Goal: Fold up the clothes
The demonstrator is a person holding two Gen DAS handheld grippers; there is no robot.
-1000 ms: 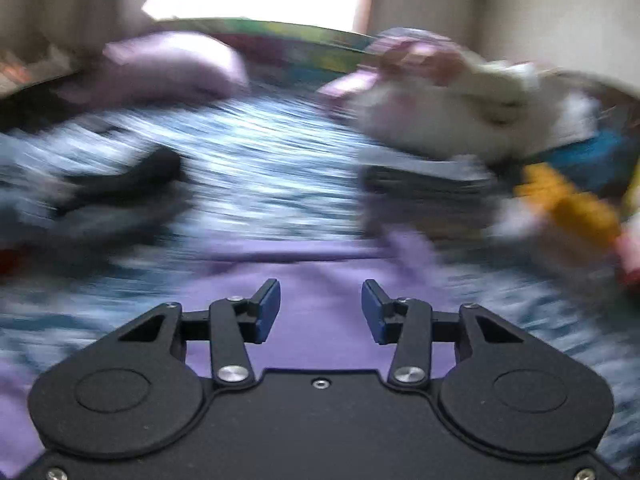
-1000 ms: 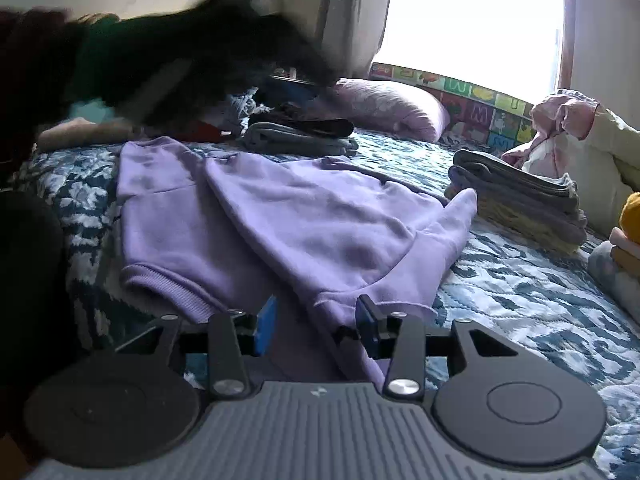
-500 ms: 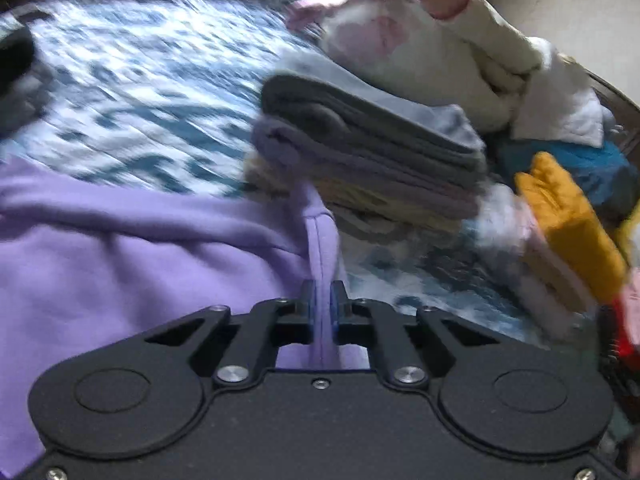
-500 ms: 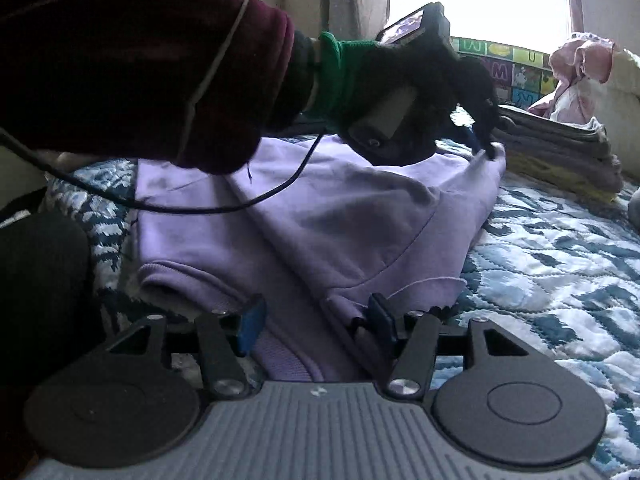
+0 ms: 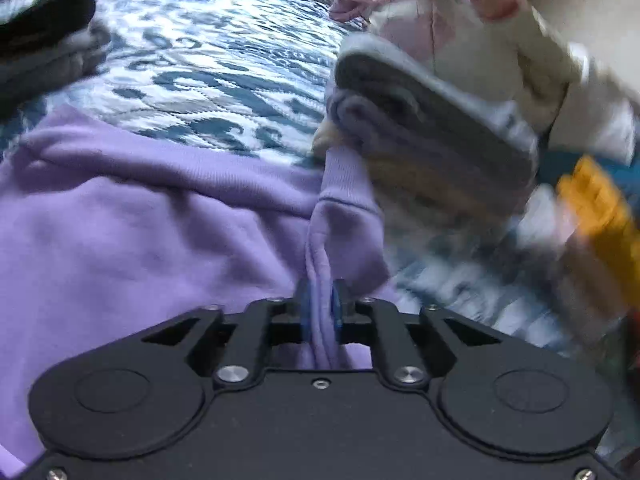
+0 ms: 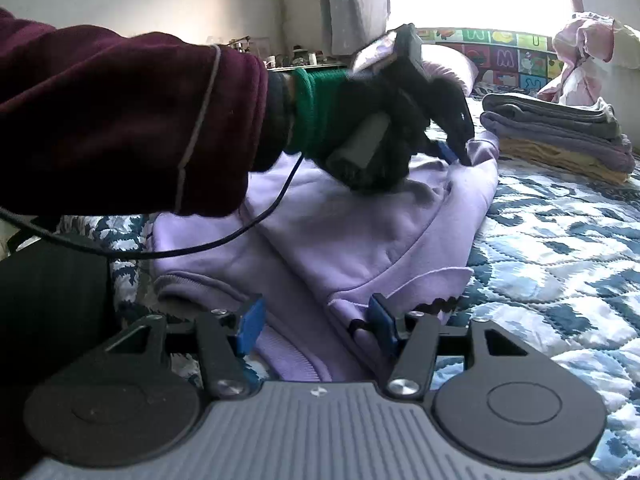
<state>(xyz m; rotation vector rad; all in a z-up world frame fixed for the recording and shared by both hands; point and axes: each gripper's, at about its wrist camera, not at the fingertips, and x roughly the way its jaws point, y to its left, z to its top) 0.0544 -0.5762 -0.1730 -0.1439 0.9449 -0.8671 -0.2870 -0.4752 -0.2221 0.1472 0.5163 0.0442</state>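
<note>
A lilac sweatshirt [image 6: 360, 232] lies half folded on the blue patterned bed [image 6: 560, 248]. My left gripper [image 5: 320, 308] is shut on the sweatshirt's [image 5: 140, 240] far edge and holds that edge lifted; it also shows in the right wrist view [image 6: 456, 152], held by a gloved hand. My right gripper [image 6: 316, 324] is open at the near hem, its blue pads either side of a fold of the fabric, not closed on it.
A stack of folded clothes [image 6: 560, 136] [image 5: 432, 140] sits on the bed just beyond the lifted edge. Loose pink and cream garments [image 5: 500, 32] and a yellow item [image 5: 600, 208] lie behind it. Dark folded clothes [image 5: 44, 40] sit far left. A pillow [image 6: 452, 68] lies by the window.
My left gripper swung across to the sweatshirt's far edge, shut on it and has lifted it a little. My right gripper has stayed open at the near hem.
</note>
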